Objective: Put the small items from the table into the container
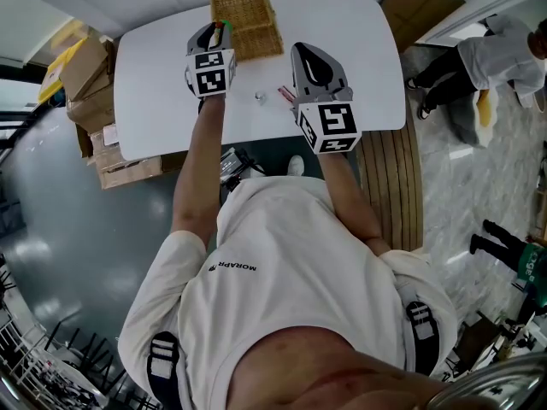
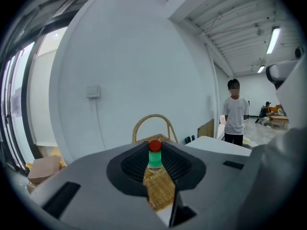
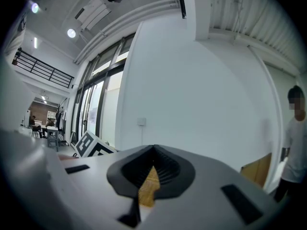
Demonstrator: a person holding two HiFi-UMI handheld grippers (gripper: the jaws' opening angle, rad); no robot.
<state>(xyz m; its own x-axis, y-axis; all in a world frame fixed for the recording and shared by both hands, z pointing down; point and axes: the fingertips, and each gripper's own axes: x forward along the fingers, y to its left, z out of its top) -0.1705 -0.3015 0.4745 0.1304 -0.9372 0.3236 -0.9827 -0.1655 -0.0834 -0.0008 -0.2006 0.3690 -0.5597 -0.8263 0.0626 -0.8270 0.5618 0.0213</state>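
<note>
**Head view:** the left gripper (image 1: 214, 32) is out over the far half of the table (image 1: 154, 101). Its tips are at the near-left corner of the wicker basket (image 1: 248, 11) and it is clamped on a small bottle (image 1: 224, 26). The basket sits mid-way along the table's far edge, with its rim about flush with that edge. The right gripper (image 1: 303, 51) is just right of the basket's near corner, tips together, carrying nothing. A small clear item (image 1: 260, 97) and a red item (image 1: 285, 95) lie on the table between the two grippers, the red one just beside the right gripper. Bare white top runs outward from each gripper to the rounded corners. Cardboard boxes (image 1: 85, 75) crowd the left edge and a wooden panel (image 1: 389, 186) runs along the near-right side.

**Left gripper view:** the bottle (image 2: 154, 159) stands upright with a pad pressing on each side, red cap on top and a green band below it. The basket's handle arch (image 2: 153, 121) is right behind it, and weave shows through the gap under the bottle. Beyond that is a white wall. A person (image 2: 236, 114) stands well off to the right, past the table.

**Right gripper view:** the jaws are narrow and meet at the tips, with nothing between them. A sliver of basket (image 3: 149, 186) shows through the slot. The left gripper's marker cube (image 3: 93, 147) is close on the left, with plain wall ahead.
</note>
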